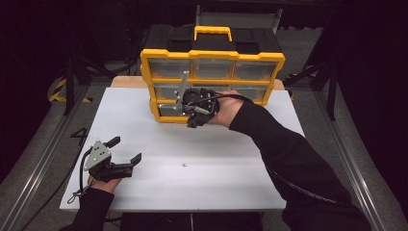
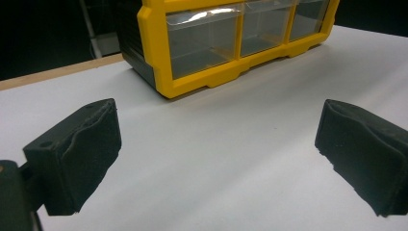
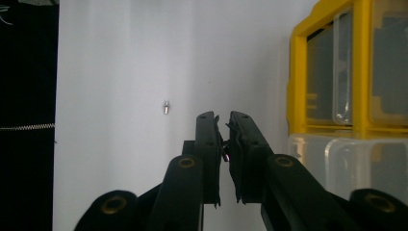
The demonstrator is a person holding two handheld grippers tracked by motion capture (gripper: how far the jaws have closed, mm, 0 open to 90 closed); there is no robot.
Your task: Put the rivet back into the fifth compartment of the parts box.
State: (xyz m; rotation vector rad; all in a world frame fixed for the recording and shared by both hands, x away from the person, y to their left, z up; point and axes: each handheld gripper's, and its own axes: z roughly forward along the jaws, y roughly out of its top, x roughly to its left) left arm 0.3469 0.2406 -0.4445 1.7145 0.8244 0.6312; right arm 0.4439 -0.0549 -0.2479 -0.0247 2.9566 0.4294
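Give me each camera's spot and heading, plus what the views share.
High view: above the person's side, facing forward and down on the white table; both forearms, left gripper, right gripper show.
Left gripper view: low over the table, facing the yellow drawer organizer; open jaws.
Right gripper view: beside the organizer, facing the tabletop; shut jaws pinching something tiny.
Shared: organizer in all; small metal pin in high and right gripper views.

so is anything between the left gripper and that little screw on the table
nothing visible: only bare white table lies between the open left gripper and the small screw. the yellow organizer stands farther back, off that line.
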